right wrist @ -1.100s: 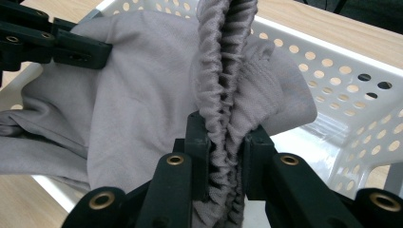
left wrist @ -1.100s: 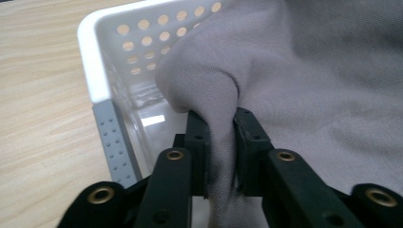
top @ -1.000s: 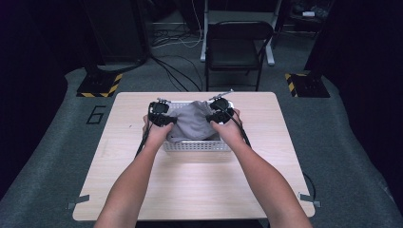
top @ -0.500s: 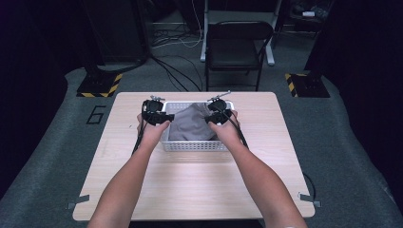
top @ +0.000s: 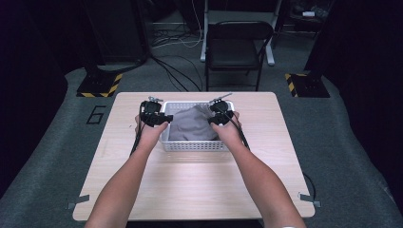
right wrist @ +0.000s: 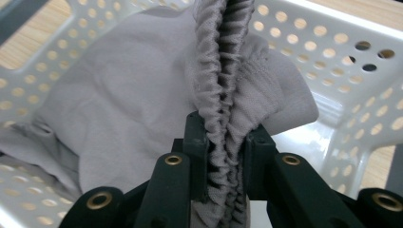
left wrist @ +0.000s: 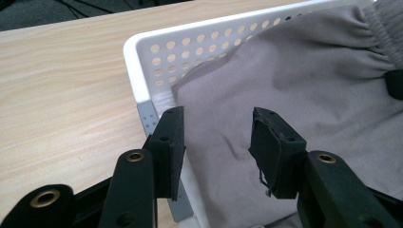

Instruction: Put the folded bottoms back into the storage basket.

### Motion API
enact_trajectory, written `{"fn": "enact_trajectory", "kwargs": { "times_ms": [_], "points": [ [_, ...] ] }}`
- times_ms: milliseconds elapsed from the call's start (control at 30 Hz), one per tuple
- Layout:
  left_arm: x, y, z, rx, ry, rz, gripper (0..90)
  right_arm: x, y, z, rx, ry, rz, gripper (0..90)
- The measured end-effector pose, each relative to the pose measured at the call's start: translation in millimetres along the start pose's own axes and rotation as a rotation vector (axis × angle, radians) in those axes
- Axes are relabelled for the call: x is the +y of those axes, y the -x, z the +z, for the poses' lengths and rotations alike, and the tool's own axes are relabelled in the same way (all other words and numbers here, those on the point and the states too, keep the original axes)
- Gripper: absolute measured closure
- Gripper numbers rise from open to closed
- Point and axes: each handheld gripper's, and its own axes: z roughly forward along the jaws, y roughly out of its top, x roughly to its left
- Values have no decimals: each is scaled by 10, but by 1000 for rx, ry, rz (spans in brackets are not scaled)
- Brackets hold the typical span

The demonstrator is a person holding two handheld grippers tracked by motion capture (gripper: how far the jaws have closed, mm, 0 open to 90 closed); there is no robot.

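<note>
grey cloth [right wrist: 142,114] between right gripper [right wrist: 227,142] fingers

A light wooden table [top: 190,190] stands on grey carpet [top: 351,156]. Beyond its far edge is a black folding chair [top: 237,47], with loose cables [top: 176,42] on the floor to its left. Yellow-and-black striped bases [top: 100,85] sit at far left and far right [top: 306,85]. A "6" [top: 96,115] marks the carpet left of the table
</note>
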Motion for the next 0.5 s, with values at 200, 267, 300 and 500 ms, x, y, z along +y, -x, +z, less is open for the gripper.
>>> {"fn": "enact_trajectory", "kwargs": {
  "times_ms": [200, 267, 300, 500],
  "points": [
    [-13, -5, -51, -4, 11, -7, 553, -38, 90, 51, -17, -15, 21, 742],
    [-23, -13, -62, -5, 10, -5, 553, -54, 126, 74, -18, -26, 15, 734],
    [-25, -20, -63, -7, 8, 1, 552, -62, 130, 82, -17, -29, 22, 733],
    [-54, -60, -44, -6, -5, 3, 551, -81, 163, 134, -19, -48, 20, 648]
  ]
}}
